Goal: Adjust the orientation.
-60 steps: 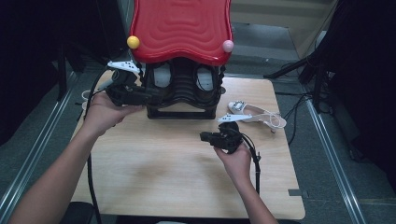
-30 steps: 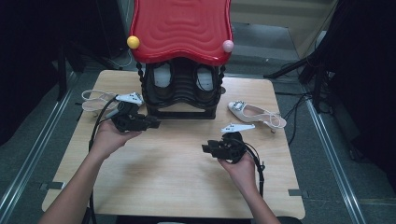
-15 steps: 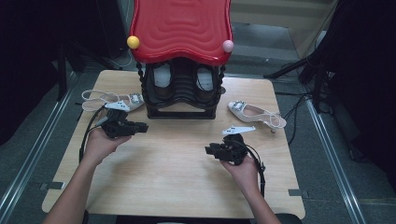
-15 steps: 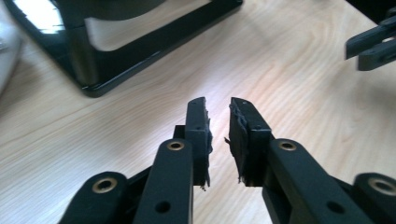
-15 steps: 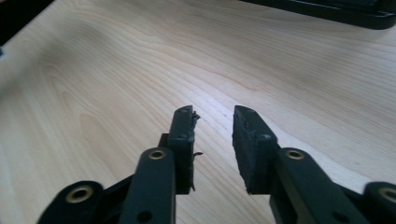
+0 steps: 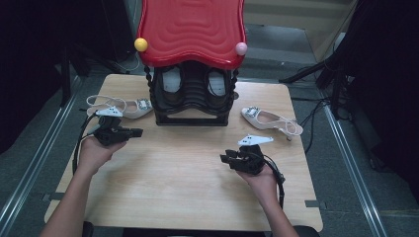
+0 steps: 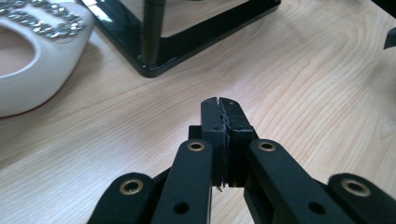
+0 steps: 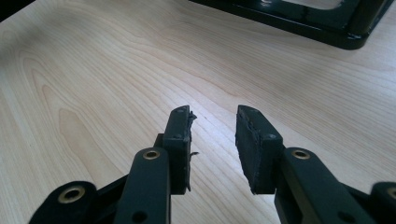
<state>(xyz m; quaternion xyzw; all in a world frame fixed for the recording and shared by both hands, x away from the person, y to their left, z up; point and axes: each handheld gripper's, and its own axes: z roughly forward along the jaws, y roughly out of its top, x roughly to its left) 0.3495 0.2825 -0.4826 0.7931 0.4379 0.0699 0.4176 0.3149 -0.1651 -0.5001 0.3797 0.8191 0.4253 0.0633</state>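
Left gripper (image 6: 129, 132) drawn back off white shoe (image 6: 126, 105), fingers clenched empty, right gripper (image 6: 228, 159) fingers released

Looks like lab or recording studio, not home: small pale wooden surface (image 6: 188, 163) standing alone on grey floor, metal floor rails (image 6: 346, 163) on both sides, black drapes (image 6: 385, 74) around, loose black cables (image 6: 316, 113) trailing beside it.

Table: pale wood (image 6: 188, 187), square top.
Floor: grey (image 6: 29, 148), metal rails (image 6: 353, 163) either side.
Surround: dark, black curtains (image 6: 390, 74).
Light: dim, overhead.
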